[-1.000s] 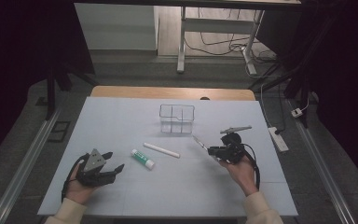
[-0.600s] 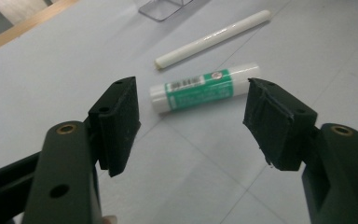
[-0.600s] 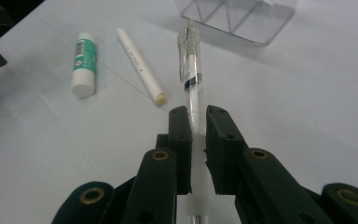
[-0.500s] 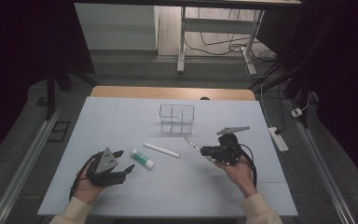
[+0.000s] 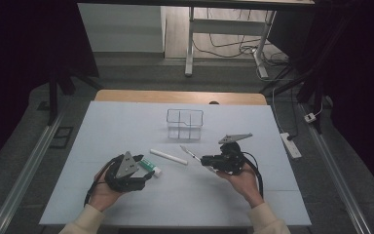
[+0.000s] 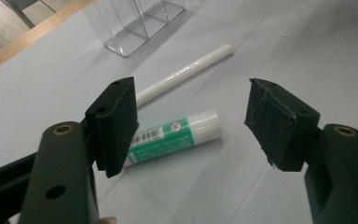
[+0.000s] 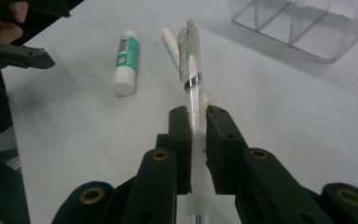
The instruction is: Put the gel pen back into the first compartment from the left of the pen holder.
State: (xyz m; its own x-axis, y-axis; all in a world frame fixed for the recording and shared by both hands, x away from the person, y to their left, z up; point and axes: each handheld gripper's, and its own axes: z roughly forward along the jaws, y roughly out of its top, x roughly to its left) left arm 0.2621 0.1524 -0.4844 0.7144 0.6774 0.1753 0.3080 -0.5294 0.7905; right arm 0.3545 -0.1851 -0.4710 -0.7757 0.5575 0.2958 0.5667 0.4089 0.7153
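High view: left gripper sat just beside green-and-white glue stick. Left gripper view: jaws wide, stick lying between and beyond, untouched. Right gripper view: right gripper clamped clear plastic pen, tip pointing ahead.

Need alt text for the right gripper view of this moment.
The right gripper clamps a clear plastic pen between its black jaws above a white table. Beyond lie a green-and-white glue stick, a white marker and a clear plastic organiser.
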